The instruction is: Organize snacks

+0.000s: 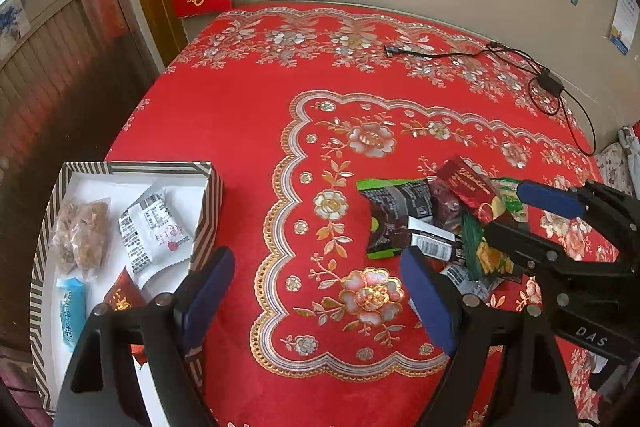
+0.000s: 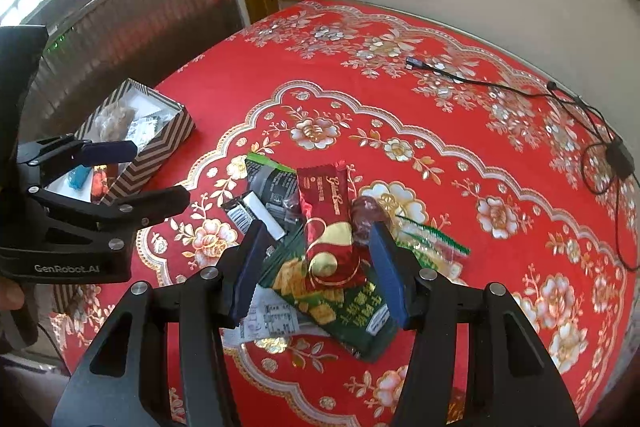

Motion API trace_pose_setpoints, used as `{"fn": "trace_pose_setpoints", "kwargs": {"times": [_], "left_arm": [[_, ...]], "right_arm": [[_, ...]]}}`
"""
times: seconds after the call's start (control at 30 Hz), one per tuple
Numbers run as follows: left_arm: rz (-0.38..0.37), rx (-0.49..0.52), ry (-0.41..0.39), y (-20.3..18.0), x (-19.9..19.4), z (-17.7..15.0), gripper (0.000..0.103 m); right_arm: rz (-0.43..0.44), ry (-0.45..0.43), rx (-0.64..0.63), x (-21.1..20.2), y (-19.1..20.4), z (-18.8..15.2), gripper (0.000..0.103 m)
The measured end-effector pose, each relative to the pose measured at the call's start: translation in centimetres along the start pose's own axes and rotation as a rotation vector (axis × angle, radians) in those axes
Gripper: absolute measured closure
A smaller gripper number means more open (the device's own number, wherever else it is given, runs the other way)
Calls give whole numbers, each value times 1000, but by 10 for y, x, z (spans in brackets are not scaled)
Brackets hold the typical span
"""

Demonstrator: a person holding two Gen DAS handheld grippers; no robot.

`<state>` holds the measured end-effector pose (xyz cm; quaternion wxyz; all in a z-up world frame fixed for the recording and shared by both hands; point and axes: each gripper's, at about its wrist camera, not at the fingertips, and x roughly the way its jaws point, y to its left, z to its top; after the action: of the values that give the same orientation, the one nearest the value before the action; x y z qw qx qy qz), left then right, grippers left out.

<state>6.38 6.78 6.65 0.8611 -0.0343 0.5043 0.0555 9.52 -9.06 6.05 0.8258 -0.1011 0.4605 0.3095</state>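
Hovering over a heap of snack packets [image 2: 320, 247] near the middle of the red floral worktop [image 1: 240, 115], the right tool [image 2: 316, 267] stands with fingers apart on either side of a red-and-gold wrapper [image 2: 328, 223], gripping nothing. The left tool [image 1: 316, 291] is also spread wide and empty, beside a striped box [image 1: 208, 211] at the worktop's left edge holding four packets. A black cable [image 1: 520, 67] lies near the far edge.
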Motion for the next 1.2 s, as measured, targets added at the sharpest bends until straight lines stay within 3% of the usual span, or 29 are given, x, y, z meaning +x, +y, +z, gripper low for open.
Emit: {"fn": "trace_pose_setpoints", "kwargs": {"times": [0.2, 0.47, 0.93, 1.2], "left_arm": [[-4, -11, 9, 6, 6, 4, 17], [-7, -2, 22, 2, 14, 8, 17], [-40, 6, 65, -14, 36, 21, 17], [-110, -12, 107, -31, 54, 29, 17]], "right_arm": [[-9, 39, -56, 11, 3, 6, 52], [-16, 81, -90, 24, 2, 12, 76], [-41, 103, -58, 12, -15, -11, 79], [-39, 109, -12, 8, -25, -28, 79]]}}
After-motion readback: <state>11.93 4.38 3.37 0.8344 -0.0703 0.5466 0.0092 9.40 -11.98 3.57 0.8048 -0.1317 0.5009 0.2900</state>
